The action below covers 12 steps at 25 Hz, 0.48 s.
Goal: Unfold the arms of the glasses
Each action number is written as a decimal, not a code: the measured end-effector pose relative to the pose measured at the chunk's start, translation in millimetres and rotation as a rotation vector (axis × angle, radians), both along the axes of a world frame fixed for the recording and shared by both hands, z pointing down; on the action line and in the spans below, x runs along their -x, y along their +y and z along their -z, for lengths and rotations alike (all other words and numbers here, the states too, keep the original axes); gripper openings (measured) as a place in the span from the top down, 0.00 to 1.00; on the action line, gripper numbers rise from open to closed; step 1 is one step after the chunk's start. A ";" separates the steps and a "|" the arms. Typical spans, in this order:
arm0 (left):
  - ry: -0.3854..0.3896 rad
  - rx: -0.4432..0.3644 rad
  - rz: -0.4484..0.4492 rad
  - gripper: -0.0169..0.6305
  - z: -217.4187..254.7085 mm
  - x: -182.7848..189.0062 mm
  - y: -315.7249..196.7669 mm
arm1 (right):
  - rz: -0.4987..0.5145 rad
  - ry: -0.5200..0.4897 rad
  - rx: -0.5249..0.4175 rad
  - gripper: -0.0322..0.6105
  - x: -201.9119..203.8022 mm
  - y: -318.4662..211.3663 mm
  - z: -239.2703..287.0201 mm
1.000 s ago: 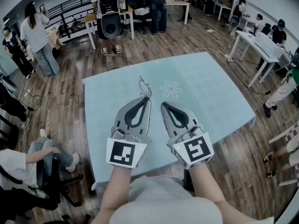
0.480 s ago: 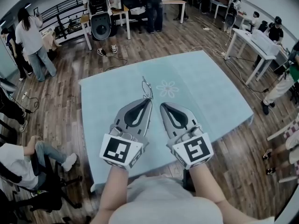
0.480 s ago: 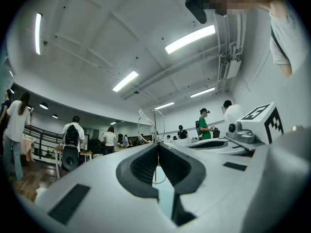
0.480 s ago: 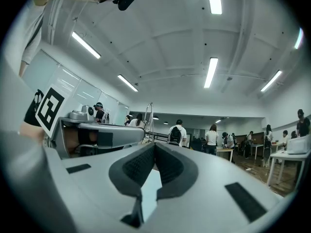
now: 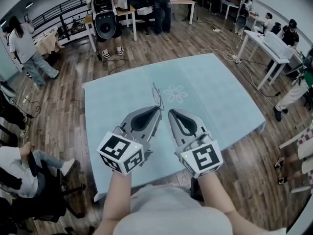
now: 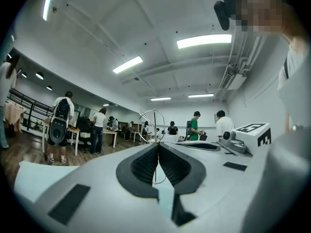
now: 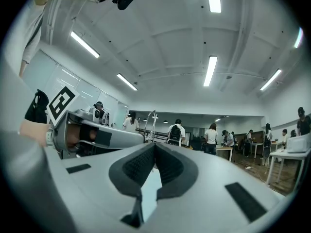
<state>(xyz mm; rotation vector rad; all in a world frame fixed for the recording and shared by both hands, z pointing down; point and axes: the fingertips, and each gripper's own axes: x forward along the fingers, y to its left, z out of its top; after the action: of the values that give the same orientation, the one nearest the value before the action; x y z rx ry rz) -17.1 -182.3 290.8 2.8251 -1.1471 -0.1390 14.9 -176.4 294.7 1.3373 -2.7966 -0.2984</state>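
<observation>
The left gripper [image 5: 158,110] has its jaws pressed together on a pair of thin wire-framed glasses [image 5: 157,96]. The glasses stick out past its fingertips, above a table covered with a pale blue cloth [image 5: 215,92]. In the left gripper view, a round wire rim stands upright just beyond the closed pads. The right gripper [image 5: 171,113] sits just beside the left one, its jaws fully together with nothing between them and its tip near the glasses. Beyond the table, people [image 5: 102,13] stand at desks on a wood floor [image 5: 63,106]
</observation>
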 end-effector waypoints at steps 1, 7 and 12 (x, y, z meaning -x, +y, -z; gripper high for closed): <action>0.009 0.018 -0.003 0.96 -0.9 0.0 -1.2 | 0.001 0.000 0.002 0.94 -0.7 -0.6 -0.5; 0.160 0.168 -0.062 0.95 -10.1 3.4 -5.6 | -0.003 0.000 0.014 0.94 -3.2 -2.7 -8.9; 0.314 0.296 -0.134 0.96 -14.6 11.4 -8.6 | -0.008 0.003 0.022 0.94 0.9 -4.4 -13.7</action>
<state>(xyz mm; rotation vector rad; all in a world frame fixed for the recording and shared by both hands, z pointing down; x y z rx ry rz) -28.5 -190.9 305.4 2.4961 -0.8322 -0.3560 13.9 -180.8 308.3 1.3414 -2.7828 -0.2683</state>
